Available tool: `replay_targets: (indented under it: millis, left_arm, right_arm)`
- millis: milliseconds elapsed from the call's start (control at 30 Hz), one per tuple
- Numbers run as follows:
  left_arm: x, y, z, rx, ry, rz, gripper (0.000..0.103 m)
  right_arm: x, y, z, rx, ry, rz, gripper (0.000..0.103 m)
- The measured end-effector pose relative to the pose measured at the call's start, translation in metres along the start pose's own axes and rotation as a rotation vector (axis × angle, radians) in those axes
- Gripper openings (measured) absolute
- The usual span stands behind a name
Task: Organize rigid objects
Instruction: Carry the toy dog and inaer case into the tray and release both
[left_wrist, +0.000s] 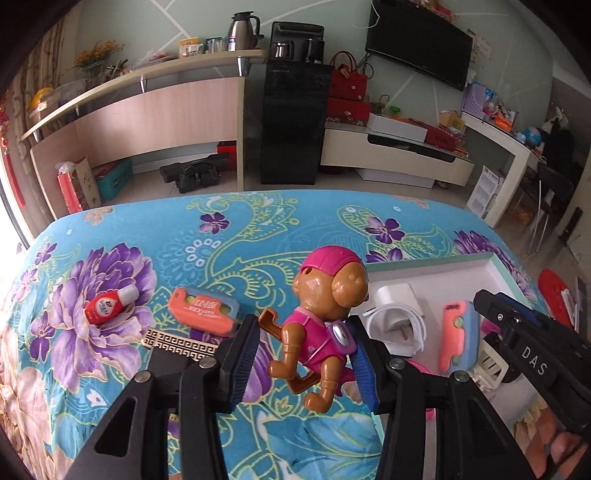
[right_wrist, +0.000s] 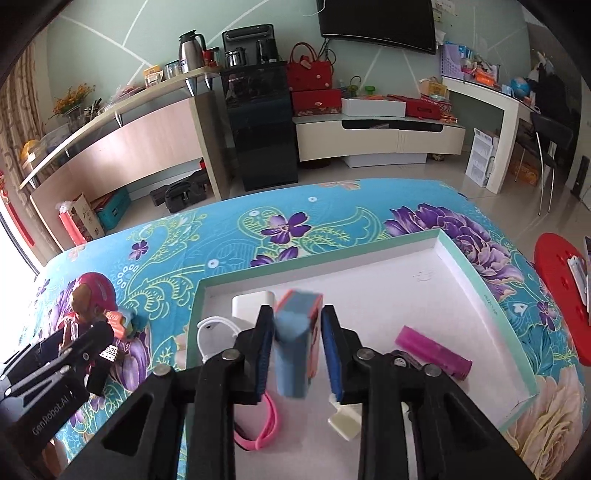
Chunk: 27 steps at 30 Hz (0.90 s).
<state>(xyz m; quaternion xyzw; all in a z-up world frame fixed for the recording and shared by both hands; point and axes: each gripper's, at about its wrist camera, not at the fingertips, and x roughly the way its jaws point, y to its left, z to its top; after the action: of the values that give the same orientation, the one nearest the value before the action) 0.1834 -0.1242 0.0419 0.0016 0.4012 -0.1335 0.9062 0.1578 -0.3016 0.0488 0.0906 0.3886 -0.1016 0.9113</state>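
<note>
My left gripper (left_wrist: 301, 354) is shut on a brown toy dog (left_wrist: 325, 284) in a pink helmet and suit, held above the flowered blue cloth (left_wrist: 207, 258), left of the tray. The same toy (right_wrist: 92, 295) shows at the far left of the right wrist view. My right gripper (right_wrist: 295, 347) is shut on a blue and orange block (right_wrist: 291, 332), which stands on end, blurred, over the white tray with a teal rim (right_wrist: 480, 280). A second orange and blue block (left_wrist: 199, 310) and a small red bottle (left_wrist: 107, 306) lie on the cloth.
In the tray lie a white charger with its cable (left_wrist: 395, 317), a purple tube (right_wrist: 432, 350), a pink band (right_wrist: 262, 424) and a small white piece (right_wrist: 345, 421). A black and gold patterned thing (left_wrist: 177, 343) lies on the cloth. A red stool (right_wrist: 561, 295) stands at the right.
</note>
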Motion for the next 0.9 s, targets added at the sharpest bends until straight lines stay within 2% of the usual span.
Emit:
replay_targets:
  millis: [200, 400, 633, 800, 900]
  left_arm:
    - [0.014, -0.040, -0.011, 0.084, 0.053, -0.057, 0.051]
    - [0.023, -0.066, -0.022, 0.140, 0.094, -0.087, 0.051]
    - [0.029, -0.072, -0.025, 0.147, 0.119, -0.103, 0.051]
    - [0.026, -0.067, -0.022, 0.127, 0.111, -0.098, 0.063]
    - [0.021, -0.062, -0.019, 0.115, 0.101, -0.103, 0.063]
  right_arm:
    - [0.008, -0.018, -0.003, 0.045, 0.034, -0.017, 0.024]
    - [0.014, -0.018, -0.007, 0.026, 0.068, -0.050, 0.024]
    - [0.015, -0.022, -0.008, 0.024, 0.088, -0.075, 0.024]
    - [0.016, -0.022, -0.008, 0.016, 0.098, -0.087, 0.024]
    - [0.017, -0.021, -0.009, 0.009, 0.101, -0.090, 0.024]
